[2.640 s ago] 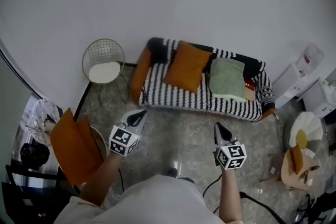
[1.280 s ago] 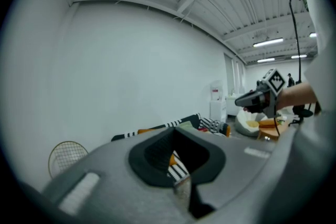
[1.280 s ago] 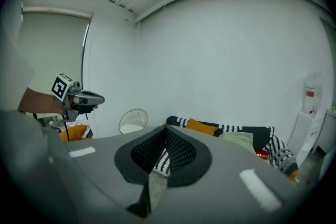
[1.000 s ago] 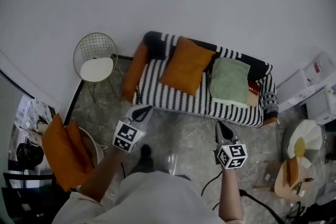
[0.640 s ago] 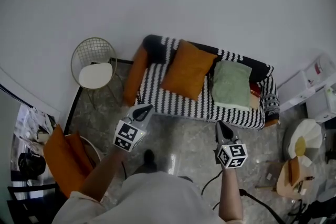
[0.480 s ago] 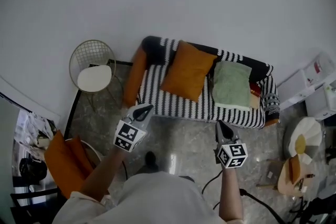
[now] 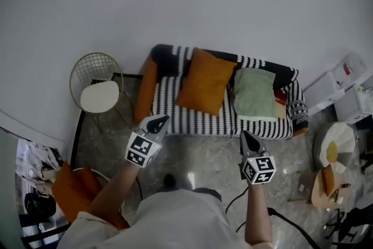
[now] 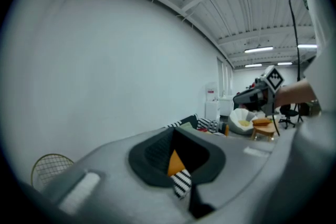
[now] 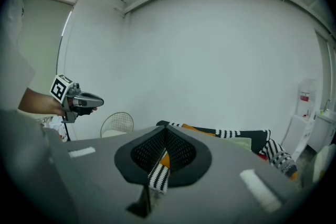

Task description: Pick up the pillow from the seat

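Observation:
A striped black-and-white sofa (image 7: 218, 118) stands against the wall. On its seat an orange pillow (image 7: 205, 81) leans on the backrest, with a green pillow (image 7: 254, 93) to its right. A second orange pillow (image 7: 147, 90) leans at the sofa's left end. My left gripper (image 7: 159, 121) hovers over the floor just short of the sofa's left front, jaws shut and empty. My right gripper (image 7: 244, 135) is held in front of the sofa's right half, also shut on nothing. In the right gripper view the sofa (image 9: 233, 135) lies straight ahead, with the left gripper (image 9: 79, 100) off to the left.
A round wire chair (image 7: 97, 87) with a white seat stands left of the sofa. Orange cushions (image 7: 74, 195) lie at the lower left. White boxes (image 7: 344, 93), a white round seat (image 7: 336, 146) and a small wooden table (image 7: 326, 186) crowd the right side. A black cable (image 7: 280, 221) trails on the stone floor.
The head view has swung, so the sofa sits slightly lower and the wire chair further left. Both grippers keep nearly the same pose in front of the sofa, still shut.

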The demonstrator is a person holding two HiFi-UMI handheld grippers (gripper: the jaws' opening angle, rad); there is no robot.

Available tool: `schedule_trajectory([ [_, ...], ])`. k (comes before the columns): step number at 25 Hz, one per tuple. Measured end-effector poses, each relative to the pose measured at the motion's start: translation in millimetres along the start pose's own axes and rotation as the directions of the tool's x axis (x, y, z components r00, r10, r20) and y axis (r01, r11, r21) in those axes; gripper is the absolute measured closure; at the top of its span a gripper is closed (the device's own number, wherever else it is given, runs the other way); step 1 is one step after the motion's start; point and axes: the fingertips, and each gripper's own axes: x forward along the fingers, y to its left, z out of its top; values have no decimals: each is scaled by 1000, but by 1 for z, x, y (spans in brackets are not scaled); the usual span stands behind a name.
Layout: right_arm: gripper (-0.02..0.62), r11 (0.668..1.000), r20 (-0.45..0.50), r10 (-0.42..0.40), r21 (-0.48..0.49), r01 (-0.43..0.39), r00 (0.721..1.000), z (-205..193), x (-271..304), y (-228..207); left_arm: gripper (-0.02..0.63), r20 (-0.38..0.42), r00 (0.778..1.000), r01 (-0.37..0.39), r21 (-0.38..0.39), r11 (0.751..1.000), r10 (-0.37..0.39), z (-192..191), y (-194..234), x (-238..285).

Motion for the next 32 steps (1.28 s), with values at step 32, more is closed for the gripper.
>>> schedule_trajectory([
  [32, 591, 993, -23, 117, -6, -117, 993, 27, 132, -136, 607, -33, 994, -107, -17, 994, 106, 36, 52, 151],
])
